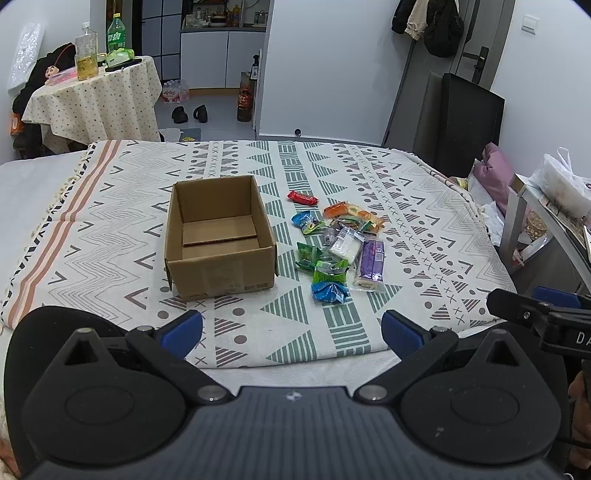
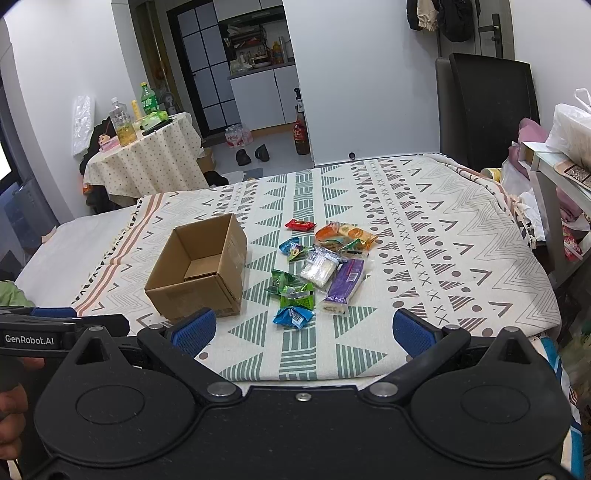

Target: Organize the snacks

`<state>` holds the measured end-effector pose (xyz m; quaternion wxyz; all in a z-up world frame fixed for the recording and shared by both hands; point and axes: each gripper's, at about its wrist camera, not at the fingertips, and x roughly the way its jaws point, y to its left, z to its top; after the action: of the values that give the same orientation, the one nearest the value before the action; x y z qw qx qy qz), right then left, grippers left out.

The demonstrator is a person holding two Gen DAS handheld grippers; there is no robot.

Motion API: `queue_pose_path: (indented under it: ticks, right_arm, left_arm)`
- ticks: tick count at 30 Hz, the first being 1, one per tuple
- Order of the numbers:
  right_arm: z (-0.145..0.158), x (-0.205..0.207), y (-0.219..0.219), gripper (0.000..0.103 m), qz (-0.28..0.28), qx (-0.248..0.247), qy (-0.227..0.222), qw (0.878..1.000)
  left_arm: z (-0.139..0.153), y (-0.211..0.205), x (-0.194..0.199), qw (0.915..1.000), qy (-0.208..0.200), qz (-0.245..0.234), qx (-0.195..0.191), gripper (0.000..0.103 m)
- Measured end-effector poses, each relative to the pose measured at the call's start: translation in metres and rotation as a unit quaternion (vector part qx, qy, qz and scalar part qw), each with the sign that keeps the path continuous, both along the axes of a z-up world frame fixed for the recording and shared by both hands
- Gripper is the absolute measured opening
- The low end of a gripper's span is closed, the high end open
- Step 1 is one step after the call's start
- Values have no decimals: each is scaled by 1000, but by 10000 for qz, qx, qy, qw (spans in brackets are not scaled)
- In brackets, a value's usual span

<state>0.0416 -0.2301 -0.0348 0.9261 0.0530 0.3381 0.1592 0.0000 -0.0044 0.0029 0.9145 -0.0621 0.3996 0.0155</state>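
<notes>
Fig.: snack pile (image 2: pixel 317 269) lies ahead of right gripper (image 2: pixel 302 332), its nearer hand; empty box (image 1: pixel 218 236) sits left of pile. Both grippers, incl. left gripper (image 1: pixel 291 332), wide apart, holding nothing.

patterned cloth (image 1: pixel 110 236) spread over bed | 10 o'clock: small counter with dotted cover (image 1: pixel 92 99), green bottle (image 1: pixel 117 35) beside clear bottle (image 1: pixel 86 51) | 12 o'clock: black shoes (image 1: pixel 190 113) on floor, white cabinet (image 1: pixel 221 59) behind | 1 o'clock: dark coats (image 1: pixel 428 26) hanging by door | 3 o'clock: white plastic bag (image 1: pixel 561 184)
</notes>
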Motion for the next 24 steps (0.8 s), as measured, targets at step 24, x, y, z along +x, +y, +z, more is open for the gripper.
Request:
queue_pose_path:
  ticks: [24]
  right_arm:
    - [-5, 7, -1, 103, 92, 41, -13, 9999]
  left_arm:
    - [-2, -10, 3, 10000, -40, -35, -28, 103]
